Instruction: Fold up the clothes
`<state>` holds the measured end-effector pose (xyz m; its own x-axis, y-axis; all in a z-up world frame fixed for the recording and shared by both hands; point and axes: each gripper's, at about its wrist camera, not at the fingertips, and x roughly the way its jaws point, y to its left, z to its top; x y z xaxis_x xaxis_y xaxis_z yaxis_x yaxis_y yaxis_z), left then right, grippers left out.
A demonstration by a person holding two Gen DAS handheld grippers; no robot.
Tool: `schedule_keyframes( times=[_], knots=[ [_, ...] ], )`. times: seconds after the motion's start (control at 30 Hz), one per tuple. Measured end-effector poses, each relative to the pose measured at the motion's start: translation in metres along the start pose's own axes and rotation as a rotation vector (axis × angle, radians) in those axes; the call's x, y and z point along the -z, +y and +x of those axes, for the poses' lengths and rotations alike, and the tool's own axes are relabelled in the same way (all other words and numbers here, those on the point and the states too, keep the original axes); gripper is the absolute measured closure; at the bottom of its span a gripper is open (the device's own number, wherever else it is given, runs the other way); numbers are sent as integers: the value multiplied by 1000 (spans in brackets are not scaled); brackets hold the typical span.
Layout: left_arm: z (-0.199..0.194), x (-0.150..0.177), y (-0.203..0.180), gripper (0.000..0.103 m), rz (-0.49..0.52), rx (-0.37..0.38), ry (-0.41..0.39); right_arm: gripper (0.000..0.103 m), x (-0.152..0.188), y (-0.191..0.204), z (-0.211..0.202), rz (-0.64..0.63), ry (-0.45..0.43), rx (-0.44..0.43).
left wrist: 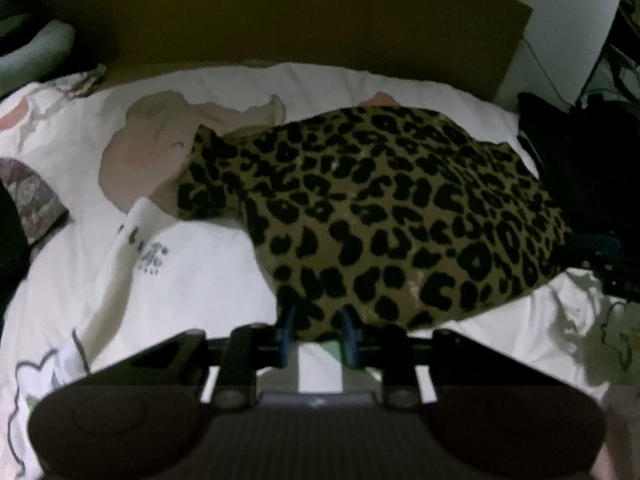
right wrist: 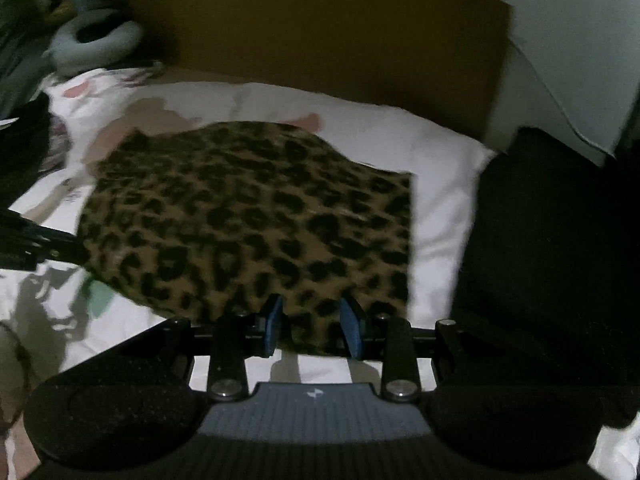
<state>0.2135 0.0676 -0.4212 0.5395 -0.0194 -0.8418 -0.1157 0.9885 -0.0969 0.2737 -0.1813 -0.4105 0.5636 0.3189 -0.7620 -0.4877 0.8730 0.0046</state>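
A leopard-print garment (left wrist: 380, 208) lies spread on a white printed bedsheet (left wrist: 180, 280). Its near edge is lifted off the sheet. My left gripper (left wrist: 318, 320) is shut on that edge near the left corner, and the cloth drapes over its blue fingers (left wrist: 289, 330). In the right wrist view the same garment (right wrist: 248, 208) runs into my right gripper (right wrist: 314, 316), which is shut on the near edge toward the right corner. Both sets of fingertips are hidden in the fabric. The left tool's black frame (right wrist: 36, 240) shows at the garment's left side.
A brown cardboard sheet (left wrist: 300, 20) stands behind the bed. A black bundle (right wrist: 540, 240) fills the right side. A grey ring-shaped cushion (right wrist: 96, 40) sits at the far left. A dark patterned cloth (left wrist: 28, 196) lies at the left edge.
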Motion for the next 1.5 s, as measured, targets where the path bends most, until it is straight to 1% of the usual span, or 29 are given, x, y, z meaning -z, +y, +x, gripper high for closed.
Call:
schedule_keyframes(
  times=[0.1, 0.17, 0.27, 0.33, 0.47, 0.53, 0.6, 0.67, 0.77, 0.8, 0.87, 0.93, 1.03, 1.17, 1.27, 1.4, 1.5],
  knots=[
    [-4, 3, 1, 77, -11, 2, 0, 64, -4, 21, 2, -65, -12, -43],
    [-6, 5, 4, 77, -24, 4, 4, 64, -4, 34, 7, -106, -4, -71],
    [-6, 5, 10, 76, -51, -3, 6, 64, 2, 49, 14, -156, 13, -87],
    [-5, 6, 14, 76, -75, -6, 10, 64, 3, 54, 19, -154, 27, -85],
    [-4, 7, 14, 76, -89, -5, 15, 64, -5, 63, 20, -161, 14, -106],
    [-5, 7, 12, 76, -85, -1, 16, 64, -11, 67, 22, -160, 11, -110],
    [-5, 7, 11, 76, -79, 2, 16, 64, -13, 75, 30, -190, 23, -110],
    [-5, 7, 10, 76, -78, 4, 14, 64, -7, 83, 40, -243, 47, -98],
    [-4, 6, 11, 75, -80, 4, 14, 62, 7, 93, 43, -347, 42, -72],
    [-4, 6, 12, 75, -83, 4, 16, 62, 7, 93, 41, -347, 47, -70],
    [-2, 5, 14, 75, -97, 8, 20, 64, 1, 85, 29, -269, 43, -96],
    [-3, 3, 17, 75, -111, 14, 10, 64, -2, 71, 15, -196, 22, -134],
    [-5, -1, 20, 72, -133, 33, -7, 64, -1, 45, 1, -92, 23, -139],
    [-4, -1, 18, 64, -136, 57, -5, 64, 8, 11, -1, 49, 60, -111],
    [-1, -2, 18, 54, -135, 69, 0, 63, 15, -16, 1, 201, 88, -122],
    [6, -4, 18, 51, -126, 86, 5, 58, 30, -48, 5, 421, 115, -149],
    [11, -5, 18, 51, -120, 99, 9, 58, 42, -66, 9, 560, 111, -183]
  ],
)
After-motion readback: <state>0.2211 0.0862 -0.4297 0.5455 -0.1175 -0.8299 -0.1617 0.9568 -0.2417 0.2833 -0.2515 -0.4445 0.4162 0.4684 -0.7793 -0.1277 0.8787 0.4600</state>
